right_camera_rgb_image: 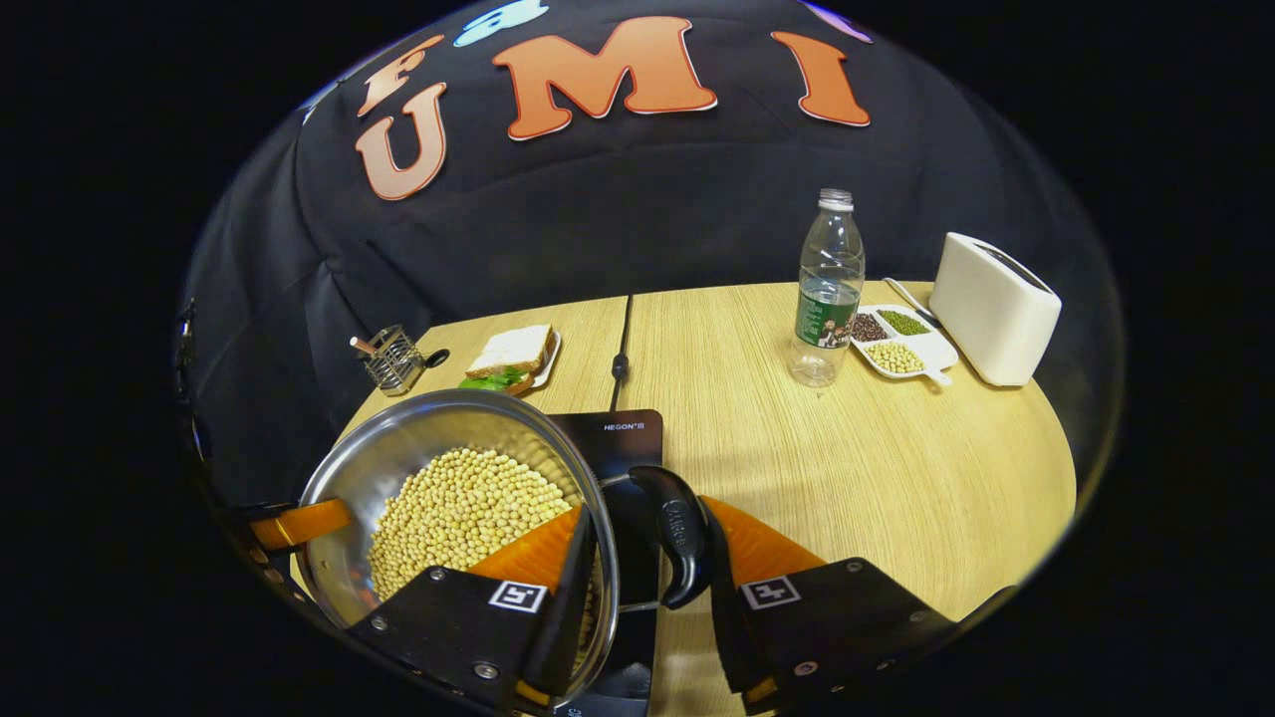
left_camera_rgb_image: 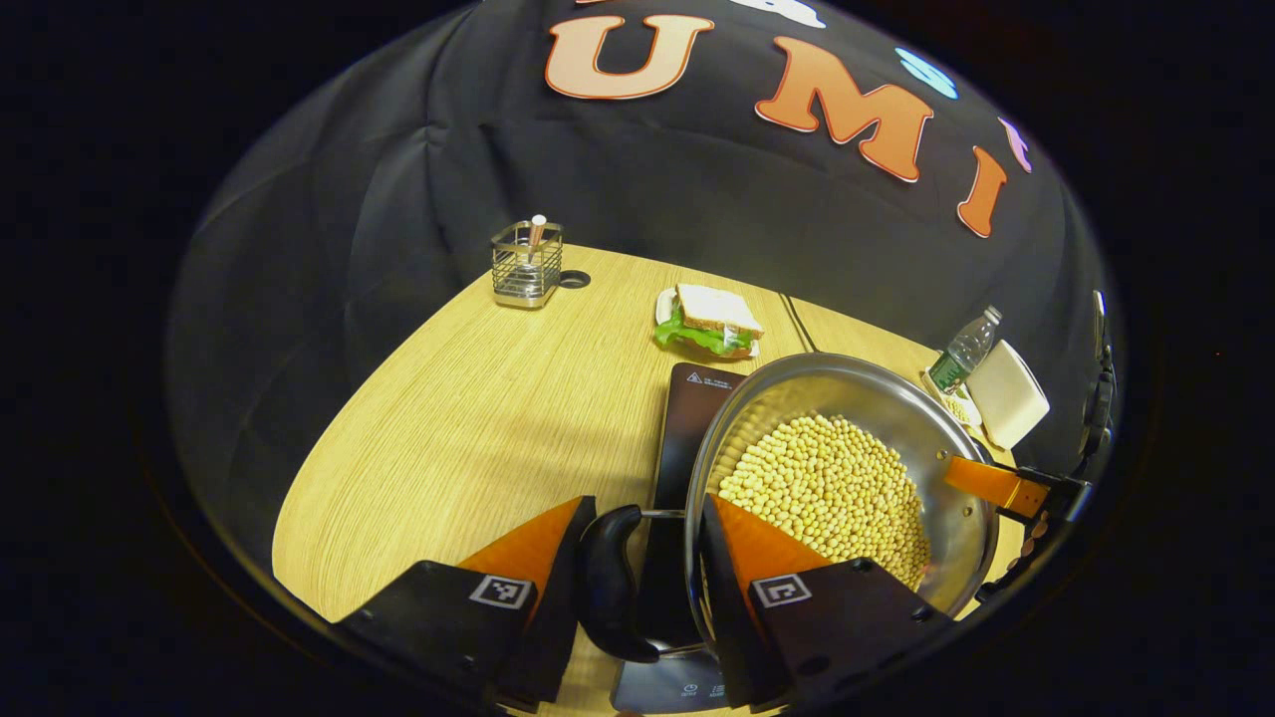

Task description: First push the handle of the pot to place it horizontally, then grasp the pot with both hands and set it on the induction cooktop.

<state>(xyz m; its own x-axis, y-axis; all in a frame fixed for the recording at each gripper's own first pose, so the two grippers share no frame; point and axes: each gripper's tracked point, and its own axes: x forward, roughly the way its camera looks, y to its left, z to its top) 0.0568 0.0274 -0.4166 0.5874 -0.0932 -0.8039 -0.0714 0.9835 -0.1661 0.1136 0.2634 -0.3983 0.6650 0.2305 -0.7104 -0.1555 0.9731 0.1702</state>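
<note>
The pot (left_camera_rgb_image: pixel 847 478), a shallow steel pan heaped with pale beans, sits over the near part of the induction cooktop (left_camera_rgb_image: pixel 692 408), whether resting or just above I cannot tell, and both grippers are on its two side handles, so the handle-pushing step looks finished and the two-handed carry or set-down is the step in hand. In the left gripper view the left gripper (left_camera_rgb_image: pixel 642 543) straddles the pot's black loop handle (left_camera_rgb_image: pixel 610 578): one finger stands outside the handle and the other reaches over the rim above the beans, so the fingers bracket handle and rim together; they look closed on them, though firm contact on both sides is hard to confirm. In the right gripper view the right gripper (right_camera_rgb_image: pixel 647 543) does the mirror of this on the opposite handle (right_camera_rgb_image: pixel 680 533), one finger inside the rim over the beans, the other just outside the handle. Each gripper points forward and slightly down over the pot from the near side of the cooktop. The next move, I judge, calls for keeping the pot level, centring it on the cooktop and lowering both sides together before spreading the fingers, since any tilt would spill beans.
</note>
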